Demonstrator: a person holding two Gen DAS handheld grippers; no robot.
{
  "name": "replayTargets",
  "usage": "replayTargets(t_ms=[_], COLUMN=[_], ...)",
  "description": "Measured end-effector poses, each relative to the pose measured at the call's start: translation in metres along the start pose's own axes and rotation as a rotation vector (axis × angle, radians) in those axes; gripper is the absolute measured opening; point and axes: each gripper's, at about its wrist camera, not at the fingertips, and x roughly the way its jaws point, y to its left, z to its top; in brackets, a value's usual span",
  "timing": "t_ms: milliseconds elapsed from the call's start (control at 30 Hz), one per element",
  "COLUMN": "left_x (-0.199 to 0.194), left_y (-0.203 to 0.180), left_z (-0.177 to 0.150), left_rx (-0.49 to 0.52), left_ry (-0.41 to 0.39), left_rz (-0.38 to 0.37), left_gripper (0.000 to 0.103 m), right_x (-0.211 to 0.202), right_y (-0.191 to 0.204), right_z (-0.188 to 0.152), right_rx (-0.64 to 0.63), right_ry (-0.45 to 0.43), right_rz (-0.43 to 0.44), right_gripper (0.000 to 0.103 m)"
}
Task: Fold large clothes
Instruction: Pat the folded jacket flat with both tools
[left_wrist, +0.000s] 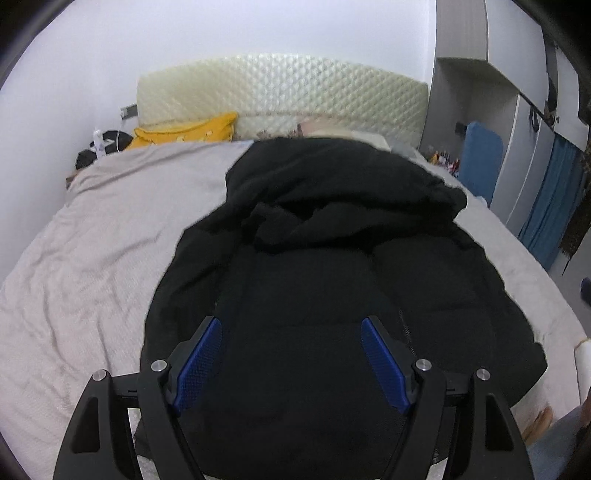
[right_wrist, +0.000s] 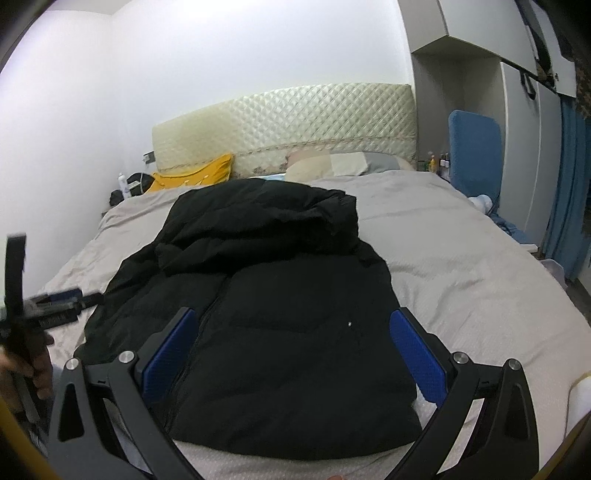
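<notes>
Both claws, left (left_wrist: 291, 363) and right (right_wrist: 291, 350), gape wide above the unlabelled black jacket (right_wrist: 266, 280).

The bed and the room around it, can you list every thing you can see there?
black puffy jacket: one, black, spread on the bed, hood toward the headboard
bed cover: one, grey-beige, under the jacket
headboard: one, cream quilted, against the wall
yellow pillow: one, yellow, far left of the bed
pale pillow: one, beige and grey, by the headboard
blue chair: one, blue, right of the bed
left gripper: one, black with blue pads, open over the jacket
right gripper: one, black with blue pads, open
</notes>
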Motion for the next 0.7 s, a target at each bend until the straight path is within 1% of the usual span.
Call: replayTargets(t_ms=[133, 233, 367, 567, 700], left_x=[0.016, 0.025, 0.034, 0.049, 0.055], left_y=[0.009, 0.013, 0.022, 0.034, 0.042], left_z=[-0.005, -0.009, -0.009, -0.013, -0.012], left_rx=[-0.028, -0.046, -0.093, -0.147, -0.169], left_ry=[0.051, 0.082, 0.111, 0.196, 0.250], left_rz=[-0.023, -0.026, -0.036, -0.071, -0.095], left_gripper=[0.077, 0.077, 0.077, 0.077, 0.077], right_x=[0.010, 0.014, 0.020, 0.047, 0.043], right_y=[-0.004, -0.008, -0.007, -0.023, -0.033], right_z=[0.005, 0.007, 0.009, 0.003, -0.003], right_rx=[0.004, 0.023, -0.019, 0.006, 0.062], right_ry=[0.022, 0.027, 0.030, 0.150, 0.184], right_rz=[-0.012, 0.004, -0.044, -0.093, -0.070], right_gripper=[0.103, 0.103, 0.103, 0.103, 0.103])
